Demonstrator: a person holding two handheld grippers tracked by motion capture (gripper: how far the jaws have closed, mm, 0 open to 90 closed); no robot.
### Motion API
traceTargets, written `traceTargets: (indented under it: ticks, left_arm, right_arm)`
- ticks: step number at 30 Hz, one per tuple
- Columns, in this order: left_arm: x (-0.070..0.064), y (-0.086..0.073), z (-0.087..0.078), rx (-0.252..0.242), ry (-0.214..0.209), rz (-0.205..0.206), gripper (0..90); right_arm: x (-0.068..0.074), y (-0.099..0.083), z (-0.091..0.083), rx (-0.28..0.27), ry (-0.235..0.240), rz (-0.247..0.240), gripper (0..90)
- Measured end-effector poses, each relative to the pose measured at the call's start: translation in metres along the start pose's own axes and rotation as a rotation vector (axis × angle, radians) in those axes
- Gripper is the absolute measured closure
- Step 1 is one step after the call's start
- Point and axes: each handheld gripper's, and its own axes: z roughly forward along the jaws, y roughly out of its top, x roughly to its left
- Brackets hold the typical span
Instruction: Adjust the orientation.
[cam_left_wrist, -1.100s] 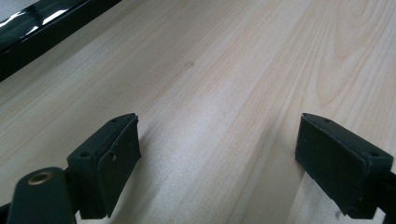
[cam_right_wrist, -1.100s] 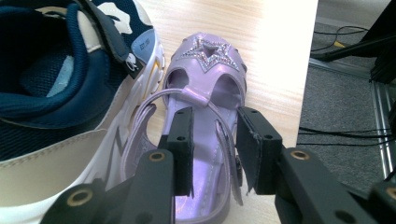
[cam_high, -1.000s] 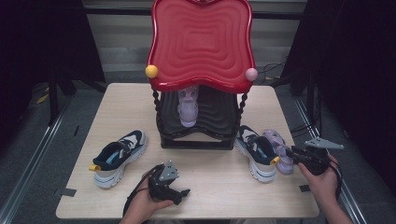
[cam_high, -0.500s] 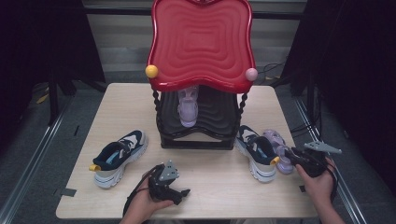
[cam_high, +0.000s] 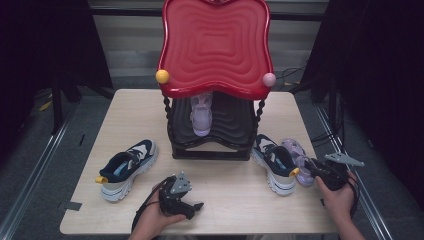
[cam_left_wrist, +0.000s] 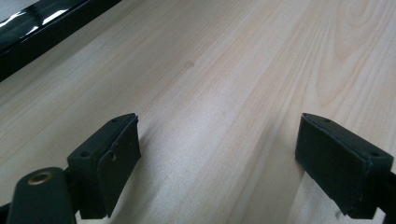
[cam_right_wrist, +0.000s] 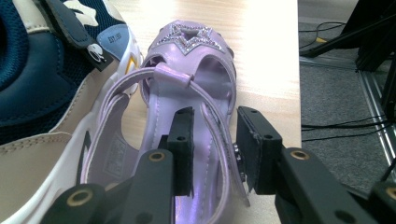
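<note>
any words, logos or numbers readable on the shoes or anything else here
Light blue tab on the navy sneaker: small dark print, too blurred to read.
White marks on its dark strap: a logo shape, no legible letters.
Purple sandal at the right gripper: a glitter star, no text.

Right gripper (cam_high: 311, 170): at the lilac sandal (cam_high: 296, 152) — beside the right sneaker (cam_high: 272, 161).
Left gripper (cam_high: 192, 207): on the bare table (cam_high: 230, 192).

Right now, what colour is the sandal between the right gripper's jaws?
Pale purple sandal, with a glittery silver star on its toe; the right gripper view shows it best.
</note>
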Motion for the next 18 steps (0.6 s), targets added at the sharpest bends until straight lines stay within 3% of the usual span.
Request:
traceTargets:
  ticks: [10, 18]
  left_arm:
    - [0.0, 0.0, -0.0002, 0.003, 0.002, 0.0, 13.4]
    - [0.0, 0.0, -0.0003, 0.005, 0.001, -0.001, 13.4]
  right_arm:
    - [-0.0006, -0.0025, 0.0003, -0.013, -0.022, 0.037, 75.5]
    - [0.0031, -0.0007, -0.0013, -0.005, -0.042, 0.006, 81.4]
